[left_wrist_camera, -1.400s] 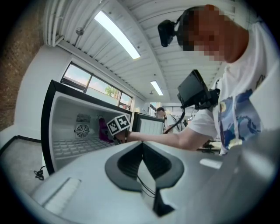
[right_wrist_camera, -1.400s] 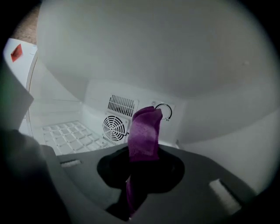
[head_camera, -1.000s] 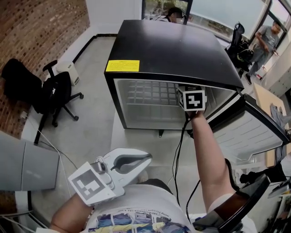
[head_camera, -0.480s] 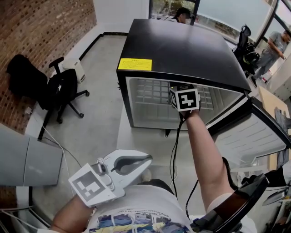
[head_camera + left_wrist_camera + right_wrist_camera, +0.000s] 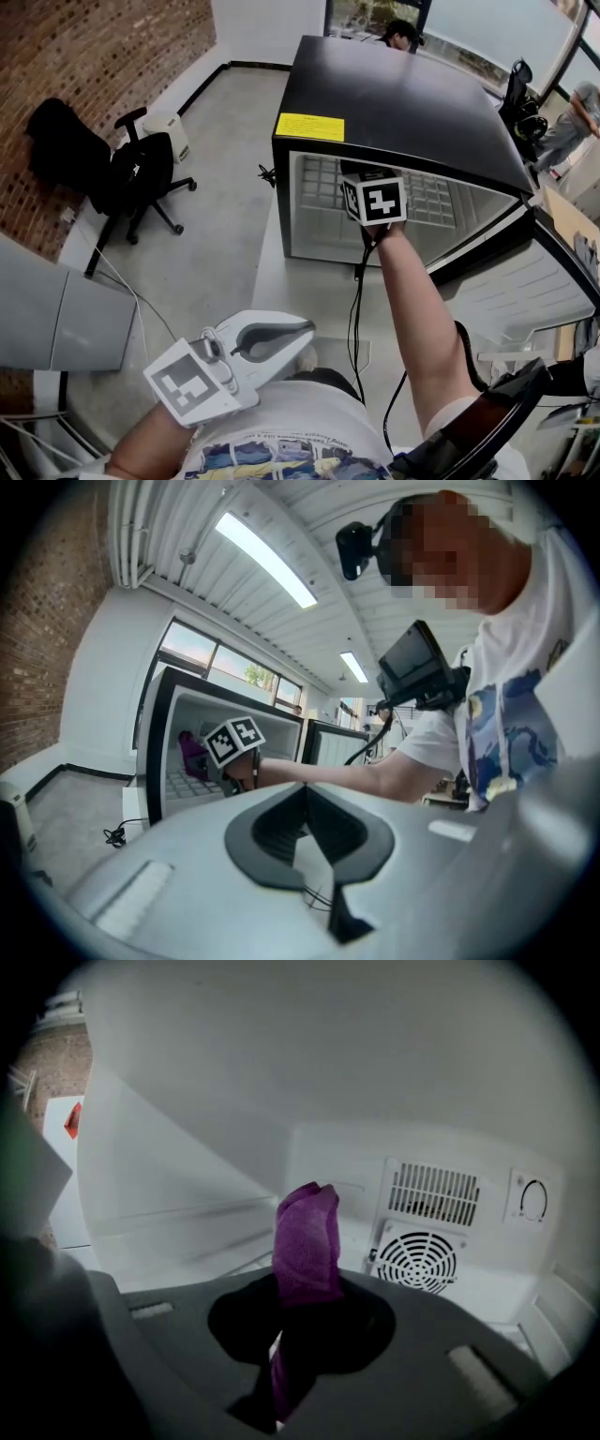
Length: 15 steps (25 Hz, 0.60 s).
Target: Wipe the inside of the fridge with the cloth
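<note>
The right gripper (image 5: pixel 298 1316) is pinching the soft purple cloth (image 5: pixel 307 1232) deep inside the black, white-lined mini fridge (image 5: pixel 403 103). Light and floppy, the cloth is probably wanting a bunched grip. The left gripper (image 5: pixel 272 336) is idling outside the fridge, closed and empty.

The right hand-held gripper (image 5: pixel 298 1324) holds the purple fabric cloth (image 5: pixel 307 1239) inside the black box-shaped fridge (image 5: pixel 403 103); the left hand-held gripper (image 5: pixel 298 336) hangs well before it, with a black office chair (image 5: pixel 141 178) off to the left.
</note>
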### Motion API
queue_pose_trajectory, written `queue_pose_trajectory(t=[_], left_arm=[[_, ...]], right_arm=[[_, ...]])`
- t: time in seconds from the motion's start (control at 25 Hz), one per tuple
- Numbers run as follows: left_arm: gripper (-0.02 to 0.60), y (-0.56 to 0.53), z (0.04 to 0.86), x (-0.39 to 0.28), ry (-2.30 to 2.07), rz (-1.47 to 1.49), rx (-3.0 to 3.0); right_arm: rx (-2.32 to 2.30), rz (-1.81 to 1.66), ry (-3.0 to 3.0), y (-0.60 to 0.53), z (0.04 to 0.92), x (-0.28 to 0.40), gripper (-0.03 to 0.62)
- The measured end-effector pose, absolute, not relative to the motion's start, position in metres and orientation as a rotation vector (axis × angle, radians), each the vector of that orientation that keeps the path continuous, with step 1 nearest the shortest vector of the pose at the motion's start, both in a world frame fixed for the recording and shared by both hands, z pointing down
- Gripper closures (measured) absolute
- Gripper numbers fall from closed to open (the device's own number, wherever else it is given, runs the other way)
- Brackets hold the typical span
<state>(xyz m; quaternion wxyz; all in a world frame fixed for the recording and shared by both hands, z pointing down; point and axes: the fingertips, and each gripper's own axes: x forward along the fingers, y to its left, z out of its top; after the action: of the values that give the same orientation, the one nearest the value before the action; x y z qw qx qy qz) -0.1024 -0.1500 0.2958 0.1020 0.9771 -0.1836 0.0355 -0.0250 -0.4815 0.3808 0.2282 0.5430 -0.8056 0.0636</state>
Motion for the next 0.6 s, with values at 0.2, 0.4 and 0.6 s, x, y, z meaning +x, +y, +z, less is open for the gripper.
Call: queue_pose_trajectory(t=[0.2, 0.4, 0.6], left_arm=[[0.577, -0.147, 0.297, -0.112, -0.576, 0.108, 2.878], [0.576, -0.142, 0.3, -0.122, -0.605, 0.122, 2.864], [0.577, -0.135, 0.297, -0.123, -0.586, 0.122, 2.872]], right_arm=[[1.462, 0.247, -2.302, -0.48, 0.378, -0.051, 0.542], [1.44, 0.307, -2.374, -0.474, 0.373, -0.07, 0.54], [1.427, 0.395, -2.474, -0.463, 0.362, -0.078, 0.542]])
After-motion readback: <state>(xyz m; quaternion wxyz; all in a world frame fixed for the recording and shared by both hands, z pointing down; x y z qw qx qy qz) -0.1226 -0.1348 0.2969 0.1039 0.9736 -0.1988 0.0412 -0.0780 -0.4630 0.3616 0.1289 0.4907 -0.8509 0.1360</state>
